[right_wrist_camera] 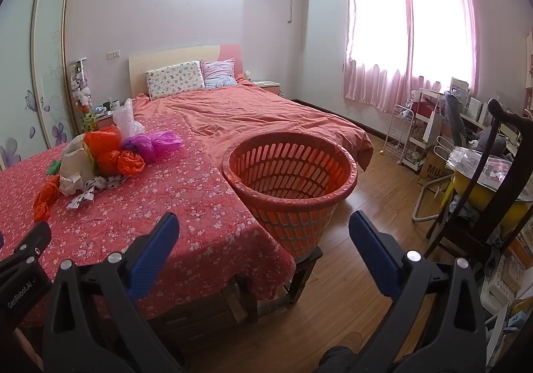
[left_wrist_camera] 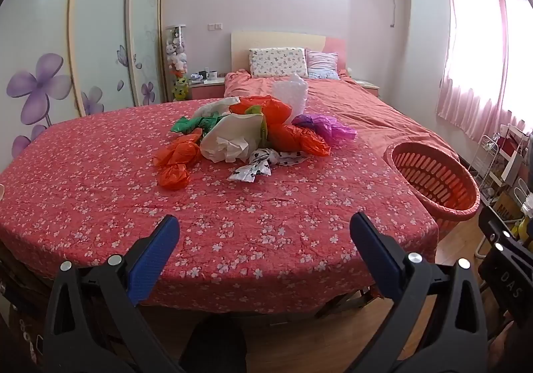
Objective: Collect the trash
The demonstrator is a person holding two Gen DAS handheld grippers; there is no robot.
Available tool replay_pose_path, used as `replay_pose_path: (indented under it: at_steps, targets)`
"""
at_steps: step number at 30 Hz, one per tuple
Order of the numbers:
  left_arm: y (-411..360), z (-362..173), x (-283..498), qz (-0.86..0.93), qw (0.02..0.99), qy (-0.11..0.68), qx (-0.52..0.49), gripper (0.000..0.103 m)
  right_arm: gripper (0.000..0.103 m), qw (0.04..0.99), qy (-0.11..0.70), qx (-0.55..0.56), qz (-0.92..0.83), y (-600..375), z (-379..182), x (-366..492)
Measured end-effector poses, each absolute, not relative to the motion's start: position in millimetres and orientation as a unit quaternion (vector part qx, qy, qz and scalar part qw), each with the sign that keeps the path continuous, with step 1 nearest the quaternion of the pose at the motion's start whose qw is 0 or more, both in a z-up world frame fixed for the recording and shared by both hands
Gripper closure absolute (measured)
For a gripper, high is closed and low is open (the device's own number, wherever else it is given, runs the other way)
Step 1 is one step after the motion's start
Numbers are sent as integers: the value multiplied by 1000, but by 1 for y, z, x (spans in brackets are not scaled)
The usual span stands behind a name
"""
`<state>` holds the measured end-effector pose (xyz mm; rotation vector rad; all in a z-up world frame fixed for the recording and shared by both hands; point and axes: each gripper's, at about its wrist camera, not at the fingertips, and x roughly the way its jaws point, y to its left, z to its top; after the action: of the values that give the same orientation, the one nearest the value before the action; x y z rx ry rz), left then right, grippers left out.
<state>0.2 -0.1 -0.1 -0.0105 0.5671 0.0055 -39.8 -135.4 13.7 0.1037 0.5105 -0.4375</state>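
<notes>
The left hand-held gripper (left_wrist_camera: 263, 226) is spread wide with nothing between its blue pads, hovering over the near edge of the floral bedspread (left_wrist_camera: 100, 193). The right hand-held gripper (right_wrist_camera: 263, 226) is just as wide open and empty, aimed toward the corner of the bed and the orange basket (right_wrist_camera: 289, 206) that stands beside it on a low dark stool.

Further out, in the middle of the bedspread, lies the trash pile (left_wrist_camera: 246, 136): crumpled orange plastic bags (left_wrist_camera: 176, 163), a green bag (left_wrist_camera: 190, 124), a purple bag (left_wrist_camera: 328, 126), a white paper bag with crumpled paper (left_wrist_camera: 230, 139), a black-and-white patterned wrapper (left_wrist_camera: 256, 168) and a piece of bubble wrap (left_wrist_camera: 289, 93) at the back. The pieces touch and overlap one another; the basket is well apart from them, off the right side of the bed, and looks empty.

All of it should be very light and soft, and will crush rather than resist. The thin plastic is probably slippery, so pinching a bunched, knotted or twisted part should hold better than a flat sheet. The nearest orange bag and the patterned wrapper lie loose at the pile's edge and seem the easiest first picks; pulling from the middle may drag neighbours along.
</notes>
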Motion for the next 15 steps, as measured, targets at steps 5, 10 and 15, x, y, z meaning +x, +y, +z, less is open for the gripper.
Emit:
replay_pose_path:
  at_steps: [5,10,15]
  targets:
    - [0,0,0,2,960,279,-5,2,4,943,251,50,-215,-135,13,-39]
    - [0,0,0,2,960,279,-6,2,4,943,250,51,-215,-135,14,-39]
    - [0,0,0,2,960,279,-7,2,4,943,251,51,-214,-135,13,-39]
